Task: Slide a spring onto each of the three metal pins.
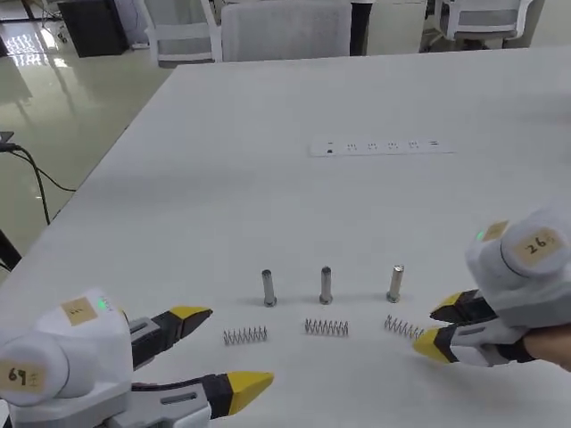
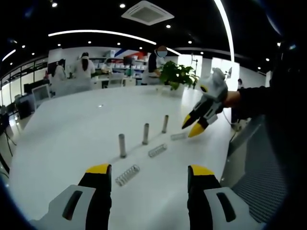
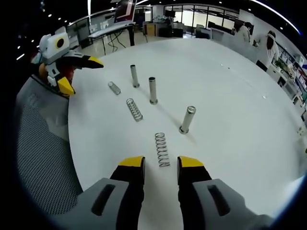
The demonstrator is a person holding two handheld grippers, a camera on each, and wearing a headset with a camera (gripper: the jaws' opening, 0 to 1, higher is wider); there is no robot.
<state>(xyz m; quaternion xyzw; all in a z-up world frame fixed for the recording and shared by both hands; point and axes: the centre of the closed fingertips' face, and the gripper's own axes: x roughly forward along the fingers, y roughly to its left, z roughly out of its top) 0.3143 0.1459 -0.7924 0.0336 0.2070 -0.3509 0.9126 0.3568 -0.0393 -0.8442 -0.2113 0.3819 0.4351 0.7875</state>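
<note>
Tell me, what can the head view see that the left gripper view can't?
Head view, not the left gripper view: a power strip and a black cable on the floor.
Left gripper view, not the head view: a potted plant, people far behind, a ceiling vent.
Both: the white table, three upright metal pins, three springs lying beside them, and the open left hand-held gripper and right hand-held gripper.
</note>
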